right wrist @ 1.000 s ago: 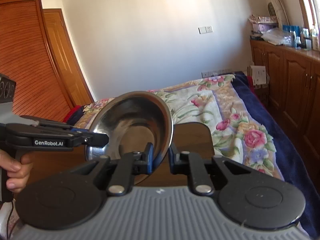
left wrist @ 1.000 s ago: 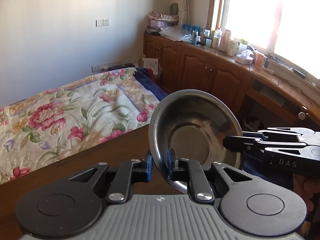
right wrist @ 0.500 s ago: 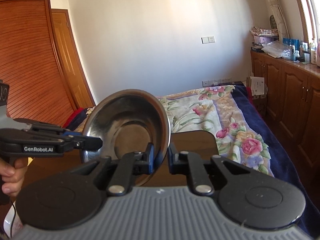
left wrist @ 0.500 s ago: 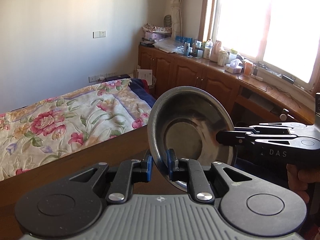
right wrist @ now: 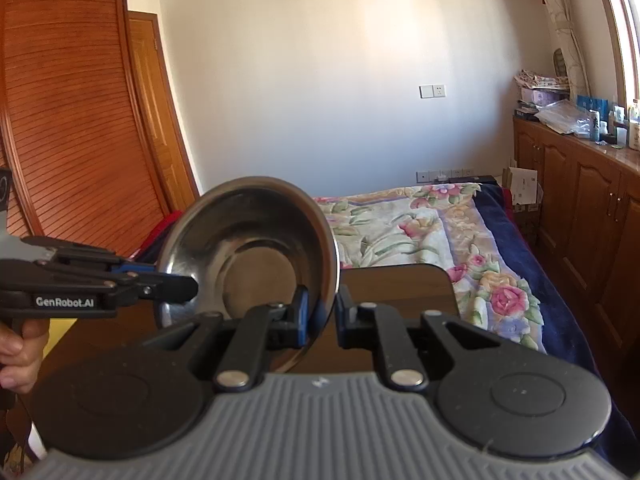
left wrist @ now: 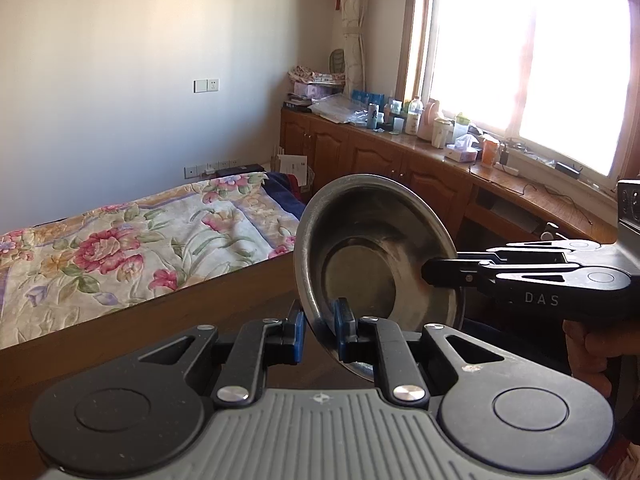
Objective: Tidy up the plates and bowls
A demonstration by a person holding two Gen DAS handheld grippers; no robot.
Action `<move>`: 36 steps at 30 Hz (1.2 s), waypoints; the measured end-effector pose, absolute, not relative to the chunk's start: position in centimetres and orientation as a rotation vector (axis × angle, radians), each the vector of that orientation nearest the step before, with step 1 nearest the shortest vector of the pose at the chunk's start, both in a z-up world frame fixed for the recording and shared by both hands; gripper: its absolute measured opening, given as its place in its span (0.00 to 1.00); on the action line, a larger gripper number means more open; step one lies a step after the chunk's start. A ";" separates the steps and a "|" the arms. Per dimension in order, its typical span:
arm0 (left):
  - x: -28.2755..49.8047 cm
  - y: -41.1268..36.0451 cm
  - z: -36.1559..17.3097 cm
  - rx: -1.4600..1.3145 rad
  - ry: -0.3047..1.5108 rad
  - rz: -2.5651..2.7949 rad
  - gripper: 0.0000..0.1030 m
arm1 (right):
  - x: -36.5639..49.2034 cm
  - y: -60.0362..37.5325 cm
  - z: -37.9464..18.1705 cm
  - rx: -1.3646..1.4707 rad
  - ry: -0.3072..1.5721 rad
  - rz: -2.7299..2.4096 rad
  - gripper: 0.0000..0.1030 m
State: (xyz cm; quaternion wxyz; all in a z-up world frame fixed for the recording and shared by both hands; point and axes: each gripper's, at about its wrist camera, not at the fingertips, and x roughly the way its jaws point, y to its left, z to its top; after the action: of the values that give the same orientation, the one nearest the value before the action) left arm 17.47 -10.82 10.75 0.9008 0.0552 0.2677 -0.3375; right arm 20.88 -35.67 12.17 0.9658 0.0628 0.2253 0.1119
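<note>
We hold steel bowl (left wrist: pixel 372 264) tilted on edge above worktop (right wrist: pixel 396 284), nothing inside it. Left gripper (left wrist: pixel 318 330) clamps near rim; right gripper (right wrist: pixel 320 320) clamps opposite rim. Beyond: floral bed (left wrist: pixel 132 240), wooden cabinets (left wrist: pixel 384 164).

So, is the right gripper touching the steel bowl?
Touching. The right wrist view shows the right gripper closed on the rim of the steel bowl, pads pressing on both sides.

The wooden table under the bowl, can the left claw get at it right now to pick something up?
Probably not: the left claw is shut on the steel bowl's rim, and the right claw grips its other side. The wooden table lies clear below.
</note>
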 end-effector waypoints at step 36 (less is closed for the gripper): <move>8.2 -5.0 5.1 0.011 0.570 -0.647 0.16 | 13.1 -30.5 9.7 0.054 0.474 0.324 0.15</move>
State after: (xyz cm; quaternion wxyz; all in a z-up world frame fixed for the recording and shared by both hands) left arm 8.16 -4.96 5.09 0.9085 0.0055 0.2764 -0.3134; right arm 13.11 -30.49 9.70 0.9587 0.0268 0.2337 0.1598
